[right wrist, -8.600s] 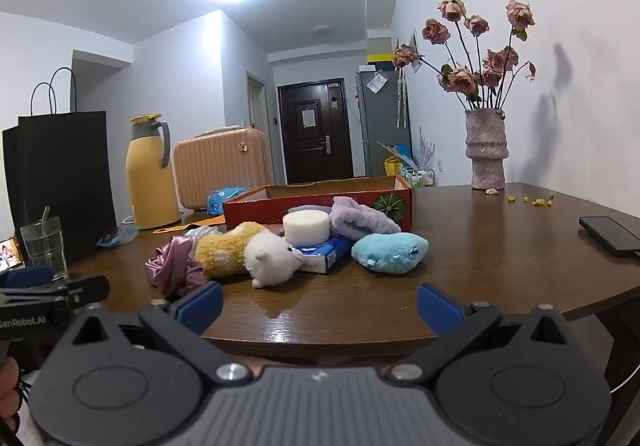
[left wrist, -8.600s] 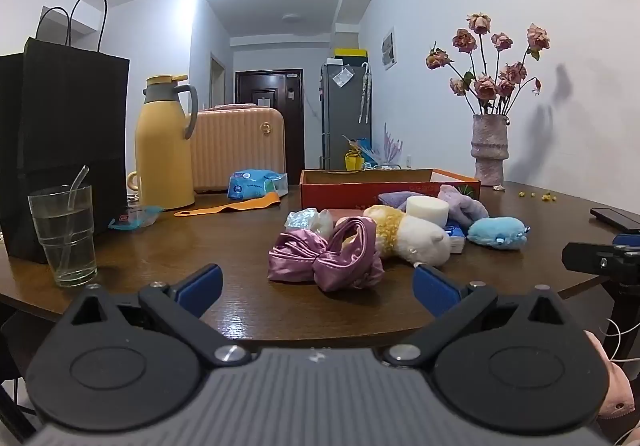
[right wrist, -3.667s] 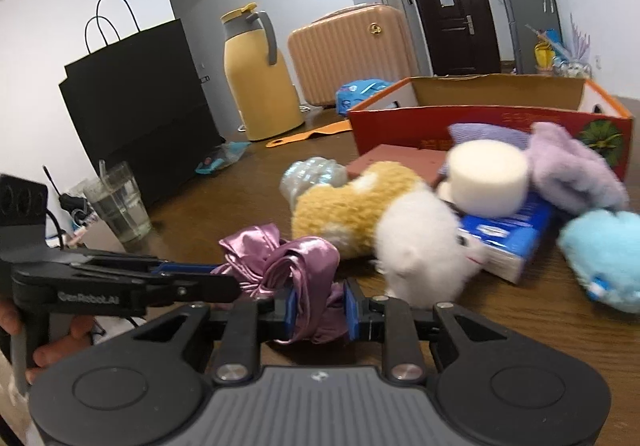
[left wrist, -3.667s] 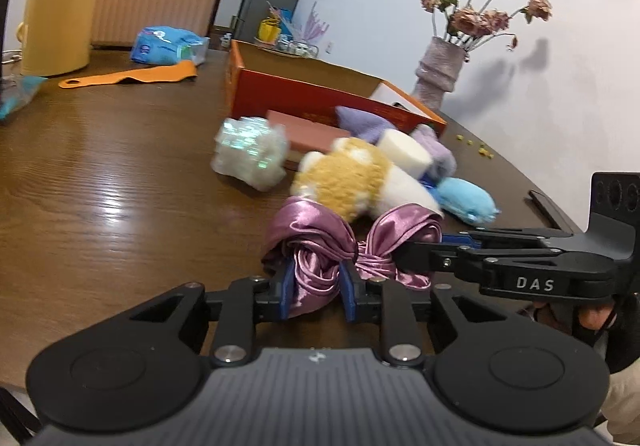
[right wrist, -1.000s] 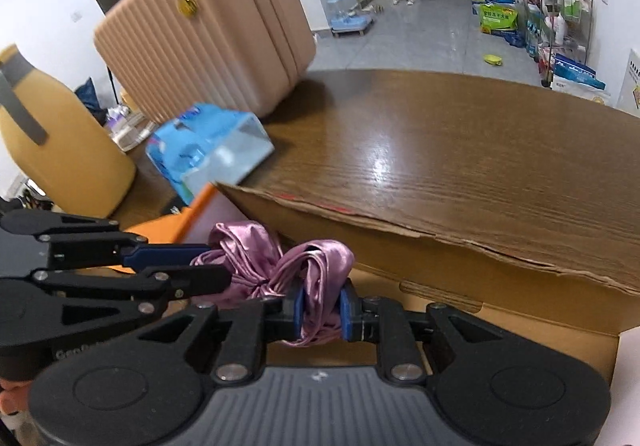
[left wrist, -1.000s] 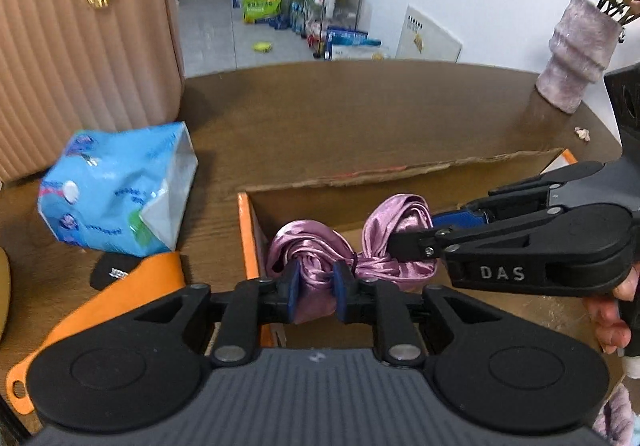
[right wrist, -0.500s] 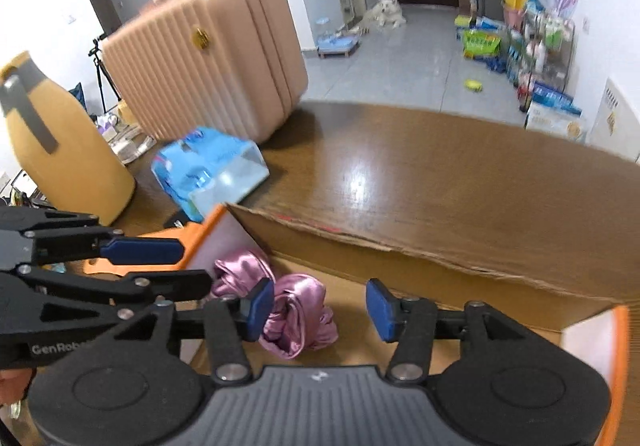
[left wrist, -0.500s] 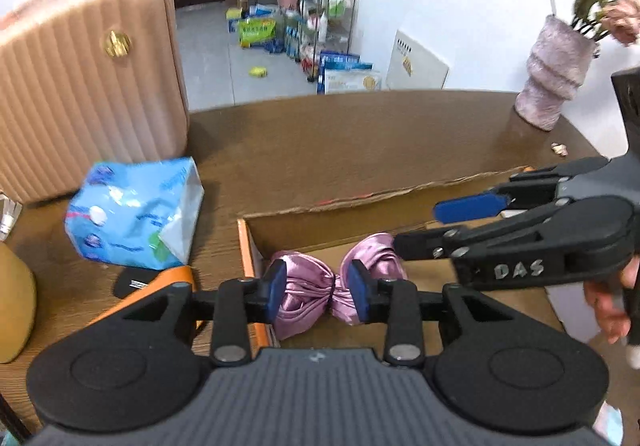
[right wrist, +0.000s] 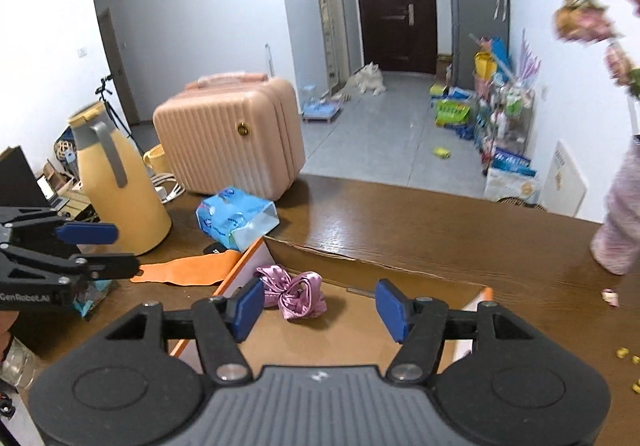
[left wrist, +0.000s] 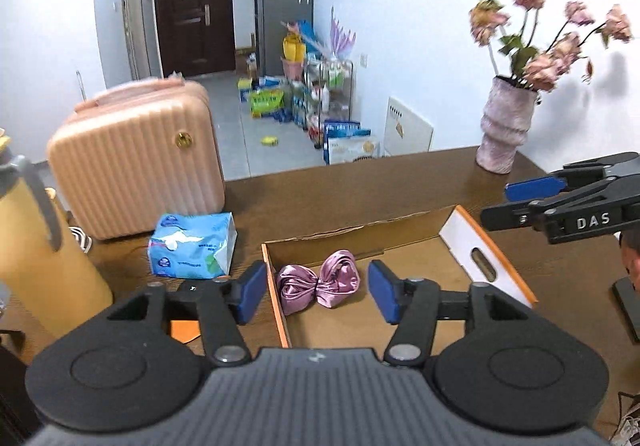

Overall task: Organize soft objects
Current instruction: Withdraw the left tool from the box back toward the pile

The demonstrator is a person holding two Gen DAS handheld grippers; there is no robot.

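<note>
Left-wrist footage shows the left gripper (left wrist: 316, 292) raised above the cardboard box (left wrist: 486, 266), its jaws opening with nothing pressed between the blue pads; the pink satin bow (left wrist: 318, 282) lies loose on the box floor, tucked near the corner by the orange-edged left wall. That spot probably suits a first item, since it leaves the rest of the floor free for whatever soft things follow. From the right-wrist camera, the right gripper (right wrist: 318, 304) is likewise parting its jaws over the box with no cloth between them, and the bow (right wrist: 296, 296) sits below and beyond its fingertips, clear of both pads. Both tools held apart and above suggests the drop is done and the next soft object must be fetched; none of the others is in sight here. Readable writing is scarce: the right gripper, seen from the left camera, carries "DAS" (left wrist: 592, 221), and the left one, seen from the right camera, shows "GenRobot.AI" (right wrist: 24, 297). A blue tissue pack (left wrist: 192, 246) beside the box bears print too small to read.
</note>
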